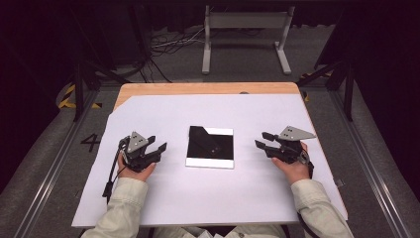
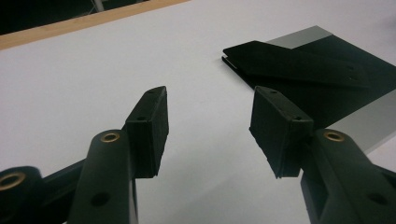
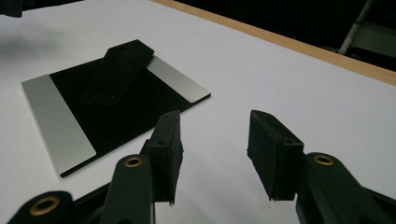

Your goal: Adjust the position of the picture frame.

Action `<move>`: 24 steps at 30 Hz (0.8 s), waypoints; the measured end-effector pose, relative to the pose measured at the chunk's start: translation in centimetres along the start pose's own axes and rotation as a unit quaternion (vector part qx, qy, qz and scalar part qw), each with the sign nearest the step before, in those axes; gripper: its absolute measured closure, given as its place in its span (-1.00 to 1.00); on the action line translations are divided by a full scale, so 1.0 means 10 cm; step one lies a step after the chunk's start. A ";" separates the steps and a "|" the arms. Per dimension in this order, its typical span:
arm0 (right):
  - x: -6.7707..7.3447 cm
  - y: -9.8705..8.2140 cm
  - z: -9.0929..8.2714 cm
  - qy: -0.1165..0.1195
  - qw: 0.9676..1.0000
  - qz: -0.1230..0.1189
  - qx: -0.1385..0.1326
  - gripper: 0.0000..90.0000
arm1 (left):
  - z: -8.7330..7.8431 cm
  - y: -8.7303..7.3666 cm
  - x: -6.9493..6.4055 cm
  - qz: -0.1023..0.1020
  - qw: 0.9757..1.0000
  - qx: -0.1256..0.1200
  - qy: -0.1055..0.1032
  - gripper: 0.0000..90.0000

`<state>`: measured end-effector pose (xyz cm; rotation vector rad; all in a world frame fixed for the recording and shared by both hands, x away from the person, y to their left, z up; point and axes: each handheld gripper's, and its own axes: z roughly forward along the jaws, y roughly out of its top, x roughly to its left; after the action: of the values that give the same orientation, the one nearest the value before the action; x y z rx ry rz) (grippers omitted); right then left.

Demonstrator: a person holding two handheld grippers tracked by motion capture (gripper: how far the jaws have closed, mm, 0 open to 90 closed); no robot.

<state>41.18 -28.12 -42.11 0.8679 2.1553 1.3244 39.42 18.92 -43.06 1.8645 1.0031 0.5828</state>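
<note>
- Left gripper: jaws wide apart, nothing between them, just bare white sheet under the fingers.
- Right gripper: jaws apart too, also holding nothing, fingers over the sheet.
- The plate lies flat between the 2 grippers, near both sets of fingertips but touching neither.
- From the left gripper view the plate sits ahead of the fingers and off to their right; from the right gripper view the plate is ahead and to their left.
- Plate is black in the middle with a silver strip on 2 opposite edges.
- A black bar lies on top of it, slanted across the dark part, 1 end poking past the far corner.
</note>
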 end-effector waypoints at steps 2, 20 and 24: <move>0.01 0.00 0.01 0.000 1.000 -0.002 0.003 0.21 | 0.02 0.01 0.00 -0.011 1.000 0.012 0.000 0.07; 0.02 -0.03 -0.11 -0.022 0.999 -0.002 0.024 0.22 | 0.30 0.26 -0.28 -0.001 0.990 0.129 -0.050 1.00; 0.02 -0.03 -0.15 -0.025 0.999 0.000 0.025 0.22 | 0.40 0.27 -0.30 -0.008 0.986 0.155 -0.068 1.00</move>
<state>39.99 -29.02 -41.76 0.9104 2.1572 1.2412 41.74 13.78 -42.53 2.1340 1.0638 0.2965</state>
